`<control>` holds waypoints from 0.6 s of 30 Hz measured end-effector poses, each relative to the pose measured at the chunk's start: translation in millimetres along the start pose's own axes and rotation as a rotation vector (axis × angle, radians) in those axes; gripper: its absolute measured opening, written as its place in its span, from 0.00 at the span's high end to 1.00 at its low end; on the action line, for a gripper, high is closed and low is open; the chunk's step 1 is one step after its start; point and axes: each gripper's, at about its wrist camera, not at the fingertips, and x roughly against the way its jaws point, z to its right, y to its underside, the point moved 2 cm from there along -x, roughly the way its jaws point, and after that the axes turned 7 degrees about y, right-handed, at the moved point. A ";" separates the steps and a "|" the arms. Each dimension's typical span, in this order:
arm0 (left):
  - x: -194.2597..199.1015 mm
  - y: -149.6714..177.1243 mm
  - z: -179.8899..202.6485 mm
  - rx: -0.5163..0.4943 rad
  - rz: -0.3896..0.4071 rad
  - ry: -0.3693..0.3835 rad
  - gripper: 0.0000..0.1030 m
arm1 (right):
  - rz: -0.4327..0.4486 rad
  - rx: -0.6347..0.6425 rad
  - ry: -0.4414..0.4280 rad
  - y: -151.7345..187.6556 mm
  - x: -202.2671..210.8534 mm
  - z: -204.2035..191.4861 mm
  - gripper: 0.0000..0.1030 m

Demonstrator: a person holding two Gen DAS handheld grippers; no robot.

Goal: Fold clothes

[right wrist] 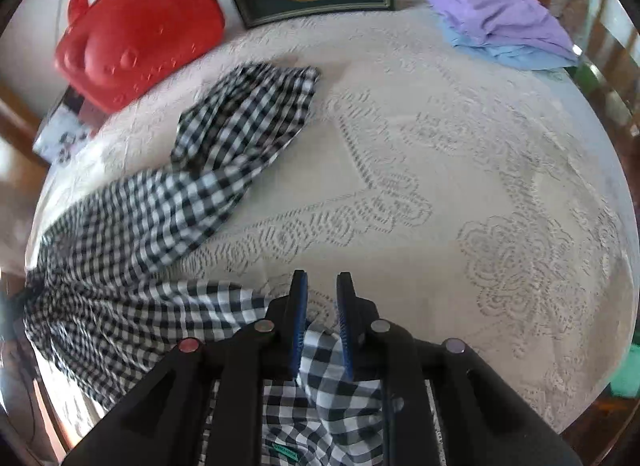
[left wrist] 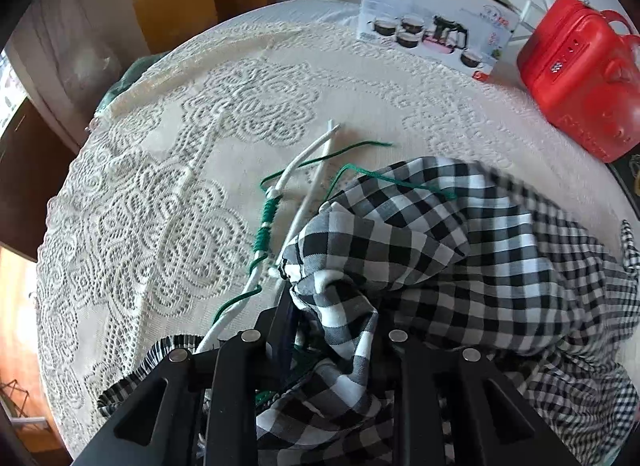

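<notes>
Left gripper (left wrist: pixel 320 306): jaws clamped on a bunched edge of the black-and-white gingham cotton garment (left wrist: pixel 460 250), which lies crumpled on the round lace-covered surface (left wrist: pixel 168 193). A white hanger wound with green wire (left wrist: pixel 266 221) touches the cloth beside the jaws and may snag when lifted. Right gripper (right wrist: pixel 322 286): jaws slightly apart, fabric between them; whether it is gripped cannot be told, so that corner may slip.

Both claws are matte black plastic with angular, ribbed arms. Round silver screw heads stud the left claw (left wrist: pixel 332 306). The right claw (right wrist: pixel 322 286) carries blue pads (right wrist: pixel 300 330) inside its fingers.
</notes>
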 end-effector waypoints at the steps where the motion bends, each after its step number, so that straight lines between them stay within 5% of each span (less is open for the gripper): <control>1: 3.5 -2.3 0.2 0.003 0.001 0.021 0.73 | -0.024 -0.031 0.015 7.1 -3.9 9.8 0.71; 3: 18.8 -9.3 -1.1 0.020 0.028 0.071 0.62 | -0.042 -0.054 0.031 3.9 -11.0 16.5 0.20; 4: 30.5 -13.9 -3.5 0.023 0.056 0.086 0.58 | -0.037 -0.048 0.033 -5.6 -14.2 14.0 0.13; 8: 62.3 -40.7 -9.1 0.015 0.141 0.093 0.12 | -0.015 -0.026 0.042 -43.6 -27.2 3.8 0.11; 18: -5.7 -55.1 11.7 -0.068 0.007 -0.012 0.12 | -0.019 0.039 0.075 -135.0 -84.9 -18.1 0.11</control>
